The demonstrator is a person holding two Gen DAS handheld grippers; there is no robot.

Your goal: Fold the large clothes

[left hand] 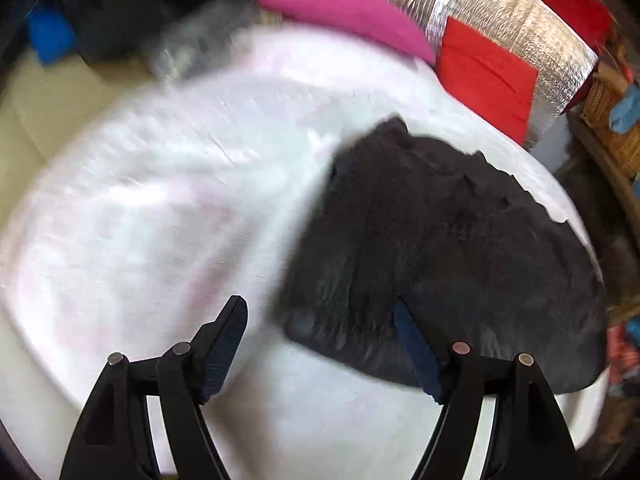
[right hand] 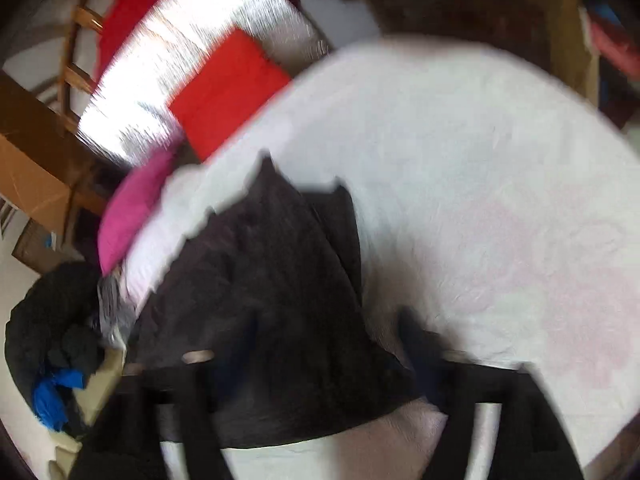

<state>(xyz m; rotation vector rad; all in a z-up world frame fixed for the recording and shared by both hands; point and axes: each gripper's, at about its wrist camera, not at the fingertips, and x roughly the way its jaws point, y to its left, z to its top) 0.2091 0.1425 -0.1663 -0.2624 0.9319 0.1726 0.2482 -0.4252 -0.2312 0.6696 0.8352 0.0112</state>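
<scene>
Blurred by motion, the right gripper [right hand: 320,356] hangs with its jaws spread and empty above a dark folded garment [right hand: 260,304] lying on the white sheet [right hand: 500,200], with a pink pillow [right hand: 132,212], a red cloth [right hand: 228,92] and a heap of dark clothes [right hand: 48,328] beyond.

both wrist cams angled down, close over white bed [left hand: 160,200], sharing dark garment [left hand: 440,260].

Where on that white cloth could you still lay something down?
Most of the white cloth is bare: a wide stretch beside the dark folded garment, out to its rounded edge, and a strip nearer than the garment. The far edge is crowded with a pink cushion, a red folded cloth and dark clothes.
</scene>
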